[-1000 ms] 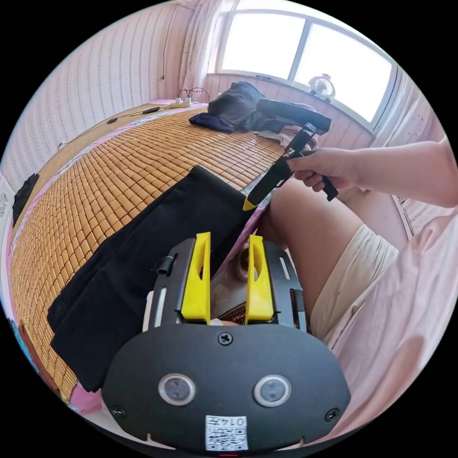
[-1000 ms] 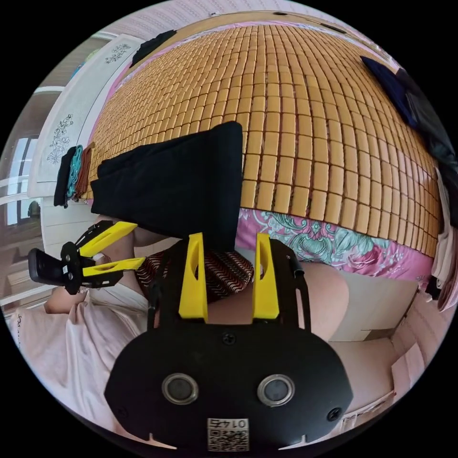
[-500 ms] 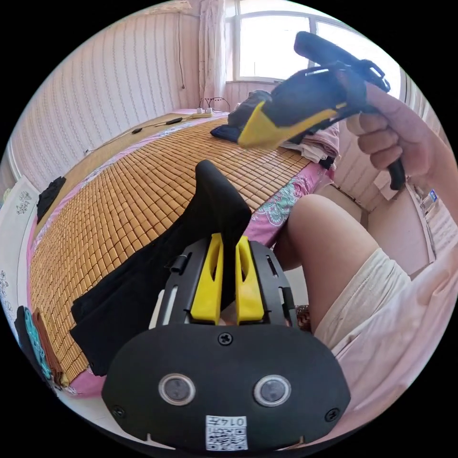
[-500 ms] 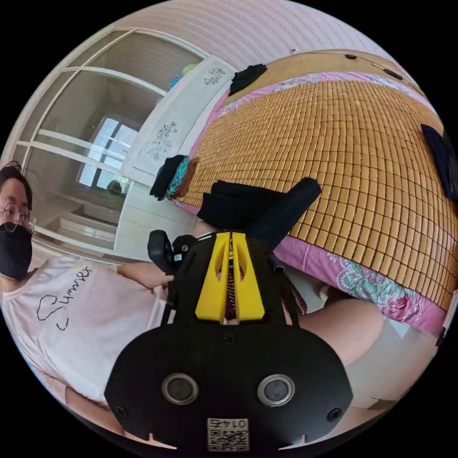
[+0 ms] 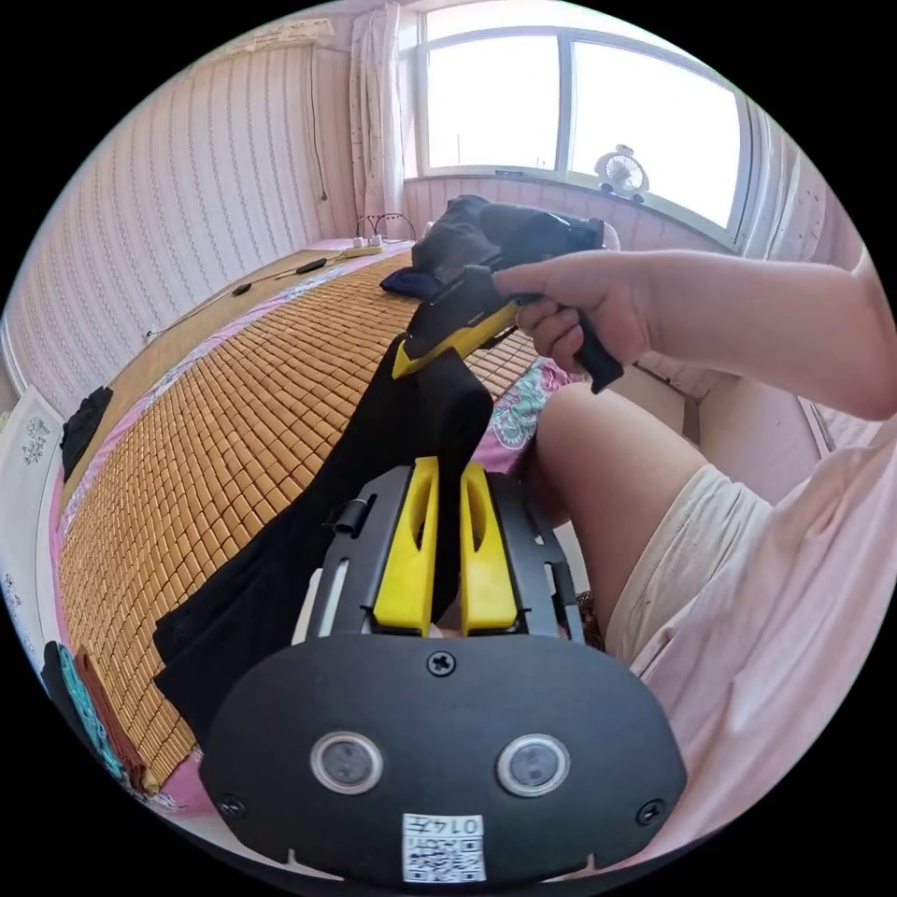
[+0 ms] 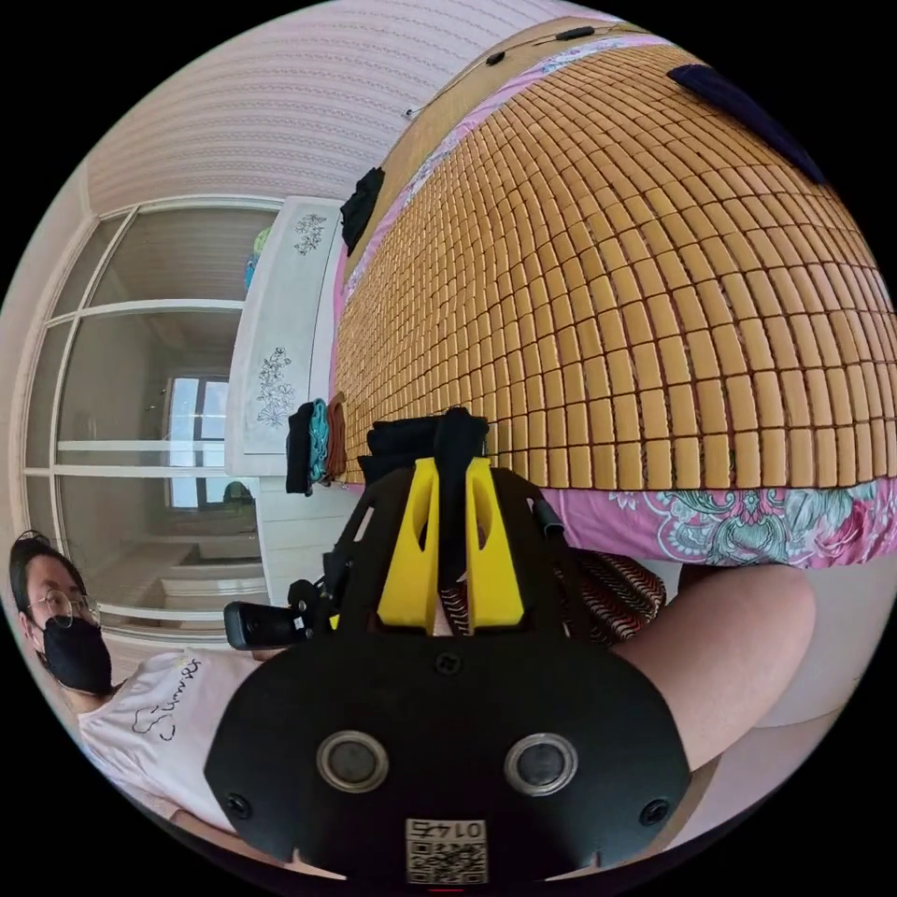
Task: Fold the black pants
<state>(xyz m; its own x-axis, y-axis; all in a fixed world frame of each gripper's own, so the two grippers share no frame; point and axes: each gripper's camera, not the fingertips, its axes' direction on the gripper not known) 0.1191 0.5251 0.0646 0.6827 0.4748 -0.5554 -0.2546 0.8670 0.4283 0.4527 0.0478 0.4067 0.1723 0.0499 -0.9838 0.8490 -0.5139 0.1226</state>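
— At the centre of the left gripper view, just above the black housing, the left gripper (image 5: 437, 551) has both yellow jaws pressed on a raised edge of the black pants (image 5: 280, 561).

— And the other one?

— Upper middle of that view, the right gripper (image 5: 411, 360) comes in held by a hand (image 5: 584, 304), its yellow tip at the same raised edge, a little further along. In the right gripper view its jaws stand close together at the centre of the frame with a strip of black cloth pinched between them.

— So where do the pants lie?

— Along the near edge of the bamboo mat (image 6: 654, 308), already narrowed into a long strip that runs toward the lower left of the left gripper view. One end is lifted off the mat by both grippers; the rest lies flat.

— How far along, would you say?

— Lengthwise fold looks done, I'd judge. What's left is carrying that lifted end over toward the far end, laying it down and smoothing it. Maybe one more fold after.

— That pile of dark clothes (image 5: 467, 224) under the window (image 5: 579, 103)?

— Well apart, untouched.
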